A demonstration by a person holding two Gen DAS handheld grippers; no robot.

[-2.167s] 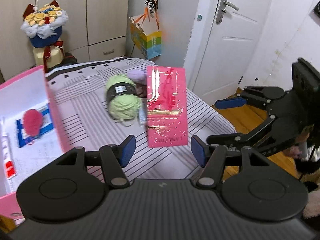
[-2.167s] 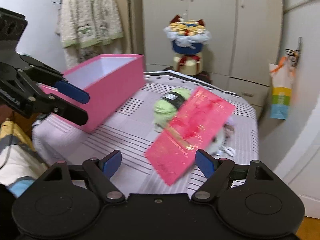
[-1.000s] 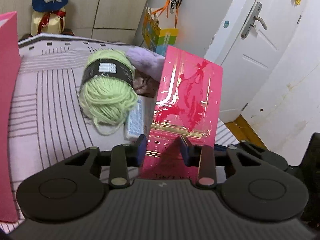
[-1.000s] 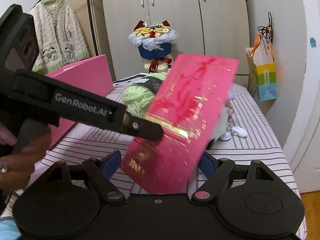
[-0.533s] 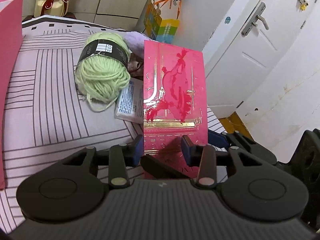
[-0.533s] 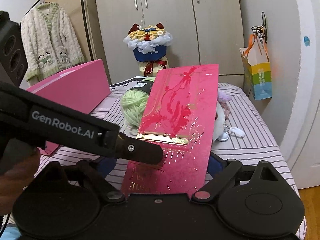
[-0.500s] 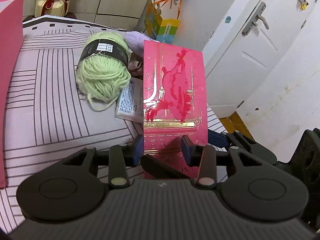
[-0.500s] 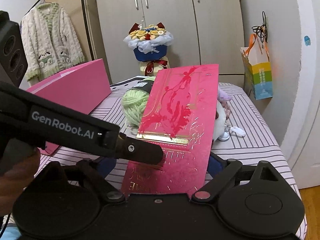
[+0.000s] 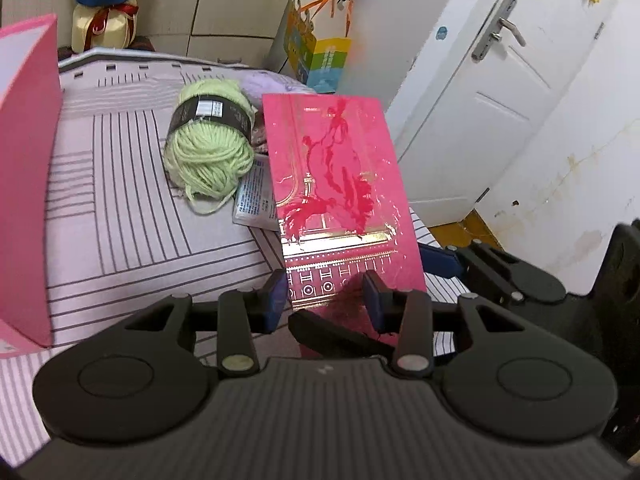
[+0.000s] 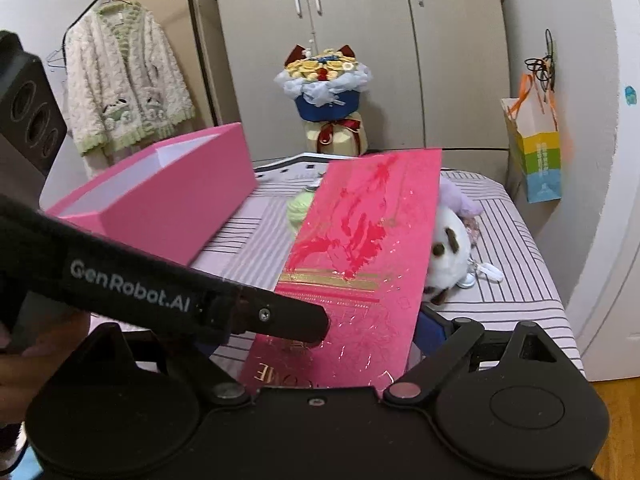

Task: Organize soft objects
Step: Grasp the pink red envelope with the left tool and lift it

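A flat pink gift bag [image 9: 340,184] with red and gold print stands upright off the striped bed. My left gripper [image 9: 325,300] is shut on its lower end; one of its fingers [image 10: 296,322] lies across the bag's front. My right gripper [image 10: 316,346] is open wide, and its fingers [image 9: 438,259] straddle the bag's bottom edge. Behind the bag lie a green yarn ball [image 9: 210,152], a purple plush [image 9: 264,84] and a white plush [image 10: 448,248]. An open pink box [image 10: 180,208] sits on the left of the bed.
A small printed sachet [image 9: 254,196] lies by the yarn. The bed [image 9: 120,220] ends at the right, near a white door [image 9: 500,92]. A colourful paper bag [image 10: 538,160] hangs on the wall. A bouquet [image 10: 324,84] and wardrobe stand behind. A hand [image 10: 24,360] holds the left gripper.
My left gripper, open two seconds ago, has shut on the pink bag. Both grippers have risen a little, and the bag has gone from tilted to nearly upright. The yarn looks farther off.
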